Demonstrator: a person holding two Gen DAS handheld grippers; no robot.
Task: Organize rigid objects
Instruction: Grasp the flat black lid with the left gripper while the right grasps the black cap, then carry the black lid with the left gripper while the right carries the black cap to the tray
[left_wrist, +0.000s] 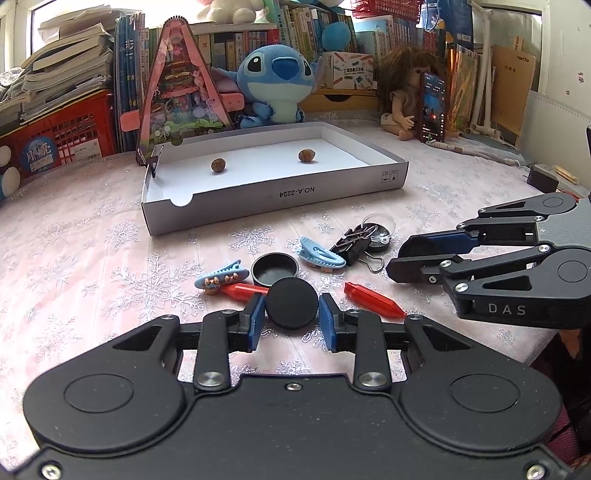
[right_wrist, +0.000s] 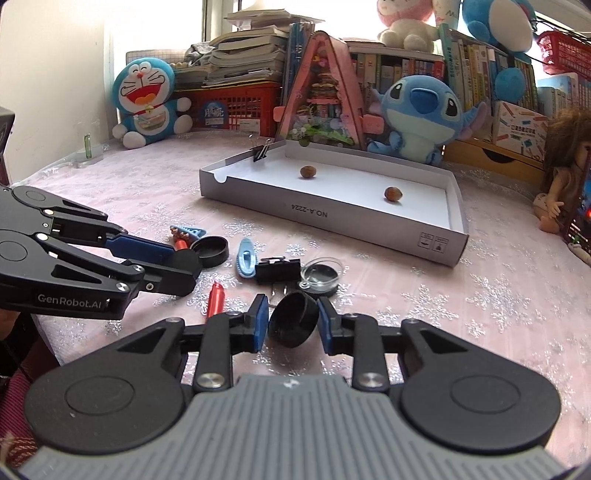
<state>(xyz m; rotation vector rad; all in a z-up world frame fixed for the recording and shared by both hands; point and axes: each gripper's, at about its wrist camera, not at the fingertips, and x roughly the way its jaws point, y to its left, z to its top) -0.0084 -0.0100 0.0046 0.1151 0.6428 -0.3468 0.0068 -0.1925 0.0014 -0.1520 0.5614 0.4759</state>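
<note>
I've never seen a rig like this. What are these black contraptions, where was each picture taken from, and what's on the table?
A person holds a two-finger clamp in each hand, and each clamp has a camera looking along its fingers. One picture comes from the left hand-held gripper, shut on a black round lid. The other comes from the right hand-held gripper, shut on a black cap. On the snowflake tablecloth lie blue hair clips, red sticks, a binder clip and a white box holding two nuts.
</note>
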